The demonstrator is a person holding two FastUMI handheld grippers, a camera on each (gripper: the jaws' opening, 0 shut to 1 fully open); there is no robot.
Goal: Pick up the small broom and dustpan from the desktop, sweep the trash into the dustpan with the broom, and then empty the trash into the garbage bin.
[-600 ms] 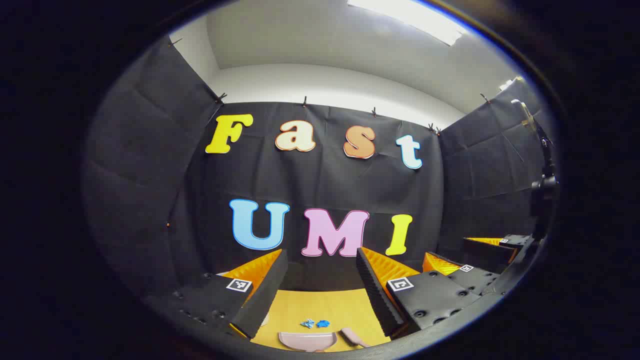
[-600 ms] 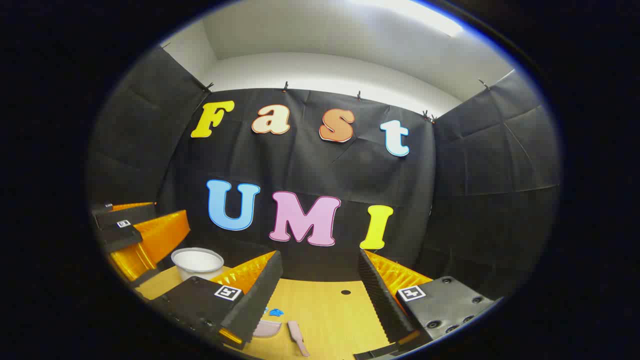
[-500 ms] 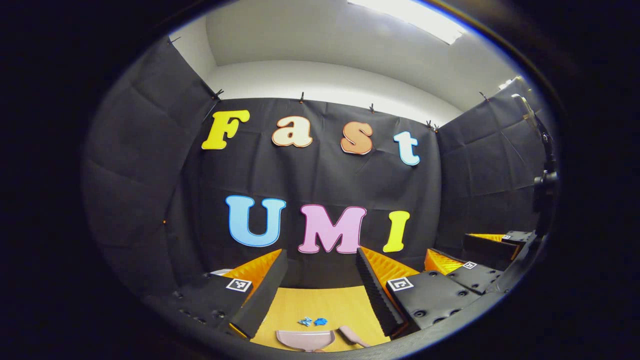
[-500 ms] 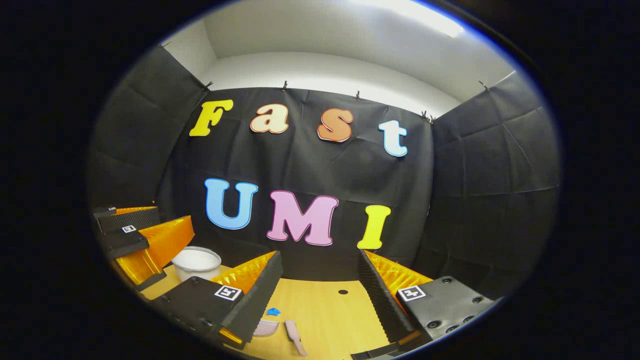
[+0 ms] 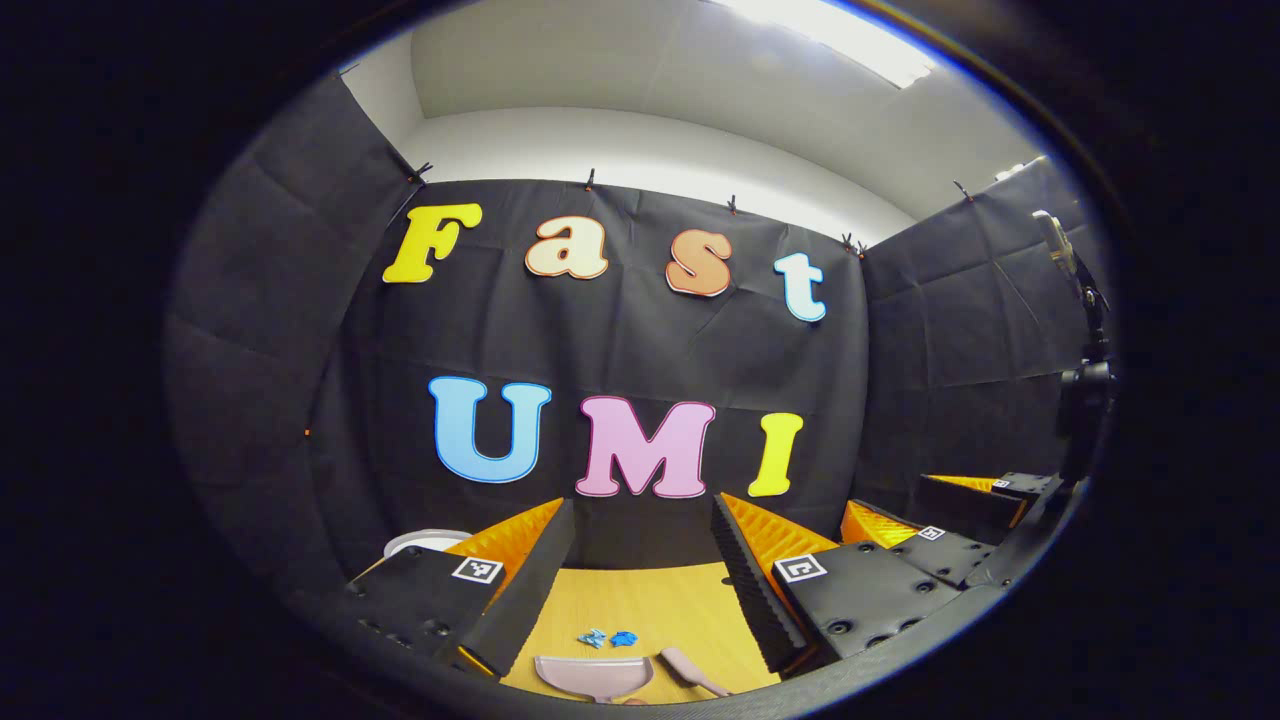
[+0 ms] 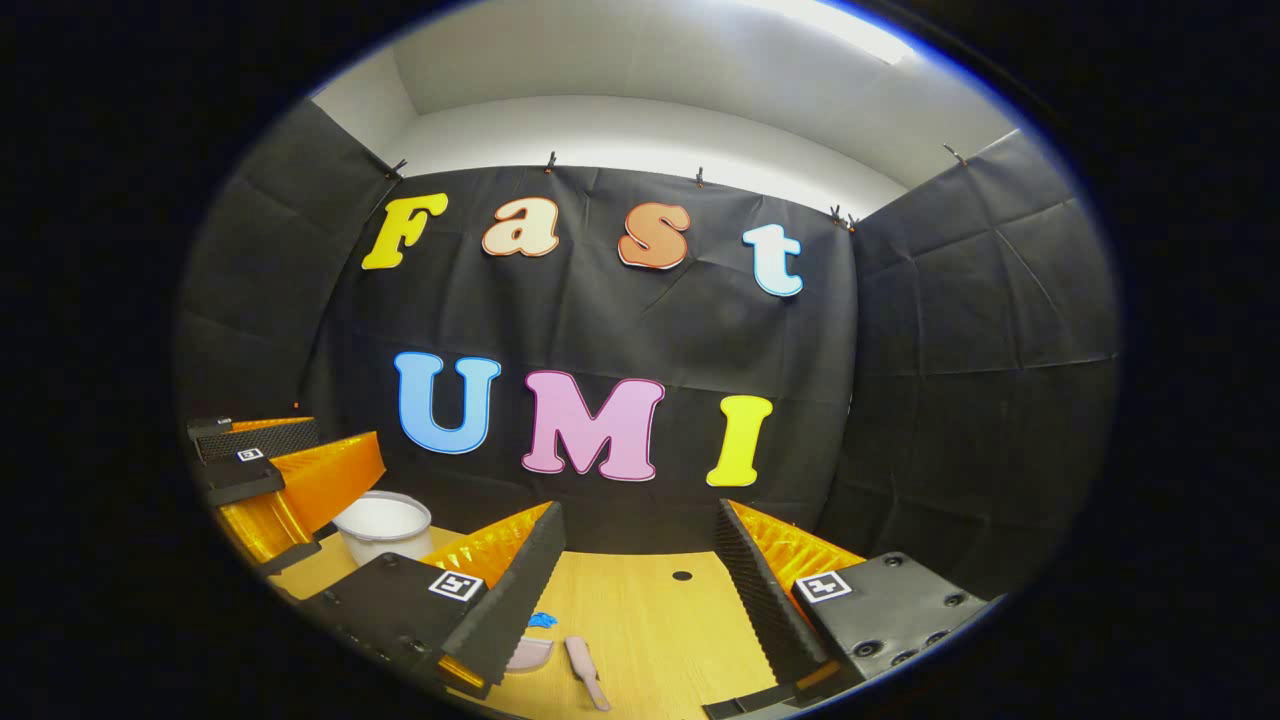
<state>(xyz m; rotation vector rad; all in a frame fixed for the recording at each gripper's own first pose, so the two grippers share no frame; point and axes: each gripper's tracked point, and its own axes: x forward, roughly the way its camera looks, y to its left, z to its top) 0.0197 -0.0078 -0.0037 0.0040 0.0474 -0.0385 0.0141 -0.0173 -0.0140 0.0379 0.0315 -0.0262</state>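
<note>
Pink dustpan [image 5: 593, 675] and broom [image 5: 688, 671] lie side by side on the worktop [image 5: 640, 605]; we hold both claws [image 5: 640, 600] [image 6: 640, 590] wide apart, empty.

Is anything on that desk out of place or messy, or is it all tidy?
Only the blue scraps look out of place: small crumpled bits loose on the wooden desk, just beyond the pink dustpan. The small broom lies flat beside the pan, and the white bin stands upright. Nothing looks damaged.
</note>
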